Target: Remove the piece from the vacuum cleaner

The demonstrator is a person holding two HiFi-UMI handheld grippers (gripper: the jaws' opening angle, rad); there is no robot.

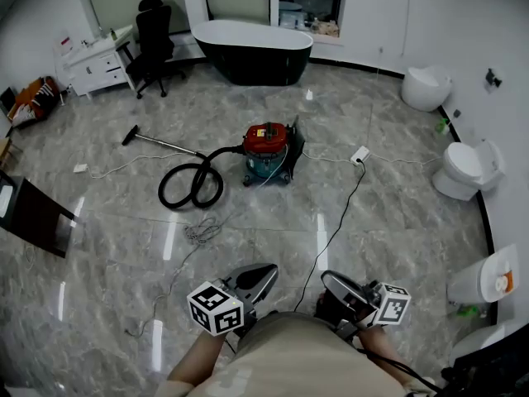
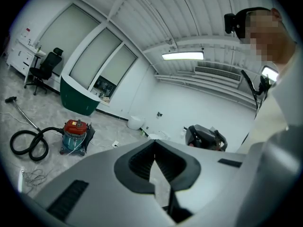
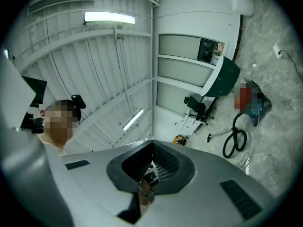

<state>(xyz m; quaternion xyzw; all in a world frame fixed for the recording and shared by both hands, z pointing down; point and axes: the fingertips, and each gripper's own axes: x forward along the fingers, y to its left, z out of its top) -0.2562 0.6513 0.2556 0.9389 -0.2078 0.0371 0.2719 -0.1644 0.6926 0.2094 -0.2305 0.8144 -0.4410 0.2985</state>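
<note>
Both forearms in from the bottom edge of the head view, at about seven and five o'clock, close beside the torso. Left gripper at six o'clock, angled toward one o'clock, marker cube turned up toward the camera. Right gripper just beside it, angled toward eleven o'clock, tips leaning toward each other, not touching. In the left gripper view, jaws pressed tip to tip with nothing between them; likewise in the right gripper view, closed and empty.

Vacuum cleaner well apart from both, toward twelve o'clock, upright on the grey marbled floor near the middle of the head view: red lid, teal drum. Black hose coiled in two loops at its eight o'clock, running up to the lid's left side. Thin wand flat on the floor from the coil toward ten o'clock, ending in a dark nozzle. White power strip at the drum's three o'clock, black cord trailing from it back toward six o'clock.
</note>
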